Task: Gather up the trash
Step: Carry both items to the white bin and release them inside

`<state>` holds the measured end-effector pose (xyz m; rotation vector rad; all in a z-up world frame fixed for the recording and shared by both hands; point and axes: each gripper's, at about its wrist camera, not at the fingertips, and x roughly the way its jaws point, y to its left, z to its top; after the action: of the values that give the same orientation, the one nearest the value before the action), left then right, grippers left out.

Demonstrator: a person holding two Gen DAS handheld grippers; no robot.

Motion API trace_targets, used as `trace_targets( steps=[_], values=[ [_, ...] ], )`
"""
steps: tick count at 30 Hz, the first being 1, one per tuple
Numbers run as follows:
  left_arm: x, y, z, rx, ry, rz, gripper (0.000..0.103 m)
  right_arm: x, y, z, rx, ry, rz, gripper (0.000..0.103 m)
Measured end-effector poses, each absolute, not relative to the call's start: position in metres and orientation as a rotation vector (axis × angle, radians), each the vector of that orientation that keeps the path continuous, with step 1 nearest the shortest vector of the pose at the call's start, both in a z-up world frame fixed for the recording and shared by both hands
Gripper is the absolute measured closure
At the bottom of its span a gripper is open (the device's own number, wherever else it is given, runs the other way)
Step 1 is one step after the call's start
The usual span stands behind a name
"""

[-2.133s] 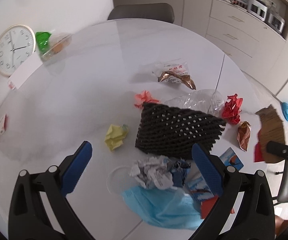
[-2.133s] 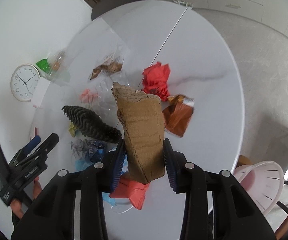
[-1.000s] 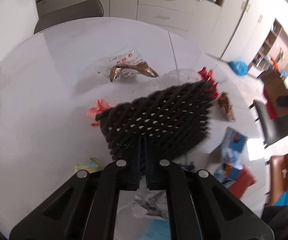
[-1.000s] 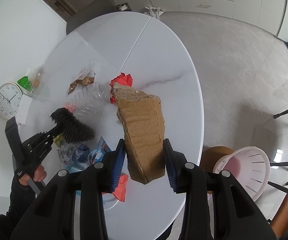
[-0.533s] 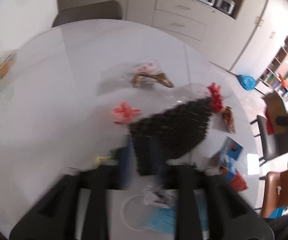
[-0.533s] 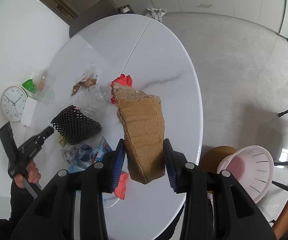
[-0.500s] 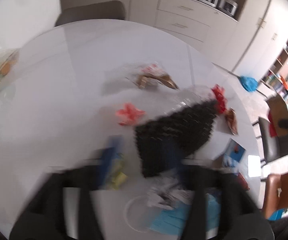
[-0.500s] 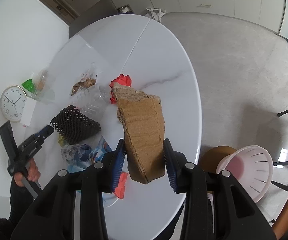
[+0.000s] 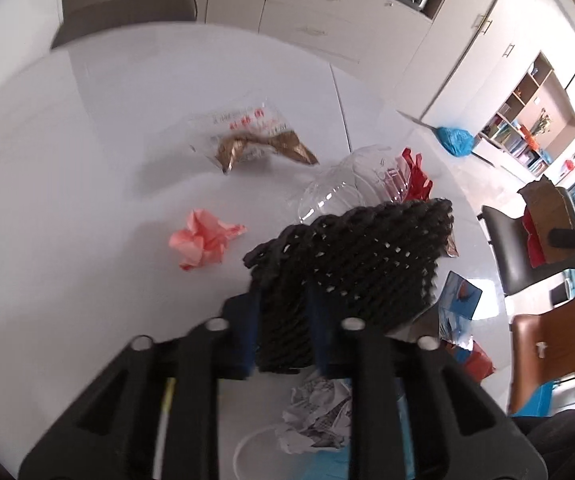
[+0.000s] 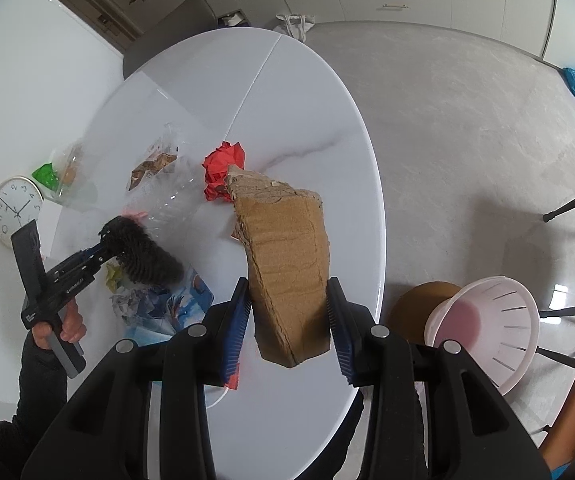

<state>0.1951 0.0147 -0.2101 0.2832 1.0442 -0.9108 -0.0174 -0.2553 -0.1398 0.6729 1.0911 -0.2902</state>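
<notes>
Both grippers loaded, trash ready for the bin

The left gripper (image 9: 281, 322) is closing its jaws on the black foam net (image 9: 359, 260), lifted above the desk's (image 10: 307, 120) near edge; the right gripper (image 10: 287, 322) clamps the torn cardboard (image 10: 287, 264). Next, I judge, both go to the white basket (image 10: 487, 328) on the floor beyond the desk's right edge.

We note a glossy white table (image 10: 311, 128), matt black foam netting (image 9: 371, 264), rough brown cardboard (image 10: 287, 264), a clear crinkled plastic bottle (image 9: 351, 188), and crumpled pink paper (image 9: 203, 240).
</notes>
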Motion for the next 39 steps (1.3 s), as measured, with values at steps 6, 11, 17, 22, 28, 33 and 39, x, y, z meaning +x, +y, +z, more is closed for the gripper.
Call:
trace_targets(
  steps=[6, 11, 17, 22, 28, 33, 39],
  values=[
    [0.168, 0.03, -0.18, 0.275, 0.987, -0.866, 0.092, -0.026, -0.265, -0.133, 0.676, 1.064, -0.276, 0.063],
    [0.135, 0.04, -0.134, 0.231, 0.936, -0.849, 0.092, -0.049, -0.285, -0.123, 0.658, 1.041, -0.29, 0.063],
    [0.063, 0.016, -0.075, 0.236, 0.856, -0.895, 0.092, -0.129, -0.329, -0.166, 0.641, 1.17, -0.43, 0.063],
    [0.001, -0.044, -0.067, 0.236, 0.902, -1.003, 0.092, -0.182, -0.357, -0.255, 0.676, 1.334, -0.515, 0.063],
    [-0.056, -0.141, -0.101, 0.288, 1.037, -1.126, 0.092, -0.212, -0.382, -0.337, 0.765, 1.44, -0.461, 0.047],
    [-0.101, -0.215, -0.157, 0.455, 1.143, -1.187, 0.092, -0.235, -0.401, -0.308, 0.622, 1.406, -0.554, 0.01],
    [-0.153, -0.284, -0.218, 0.595, 1.227, -1.253, 0.091, -0.279, -0.434, -0.249, 0.553, 1.312, -0.698, 0.003]
  ],
)
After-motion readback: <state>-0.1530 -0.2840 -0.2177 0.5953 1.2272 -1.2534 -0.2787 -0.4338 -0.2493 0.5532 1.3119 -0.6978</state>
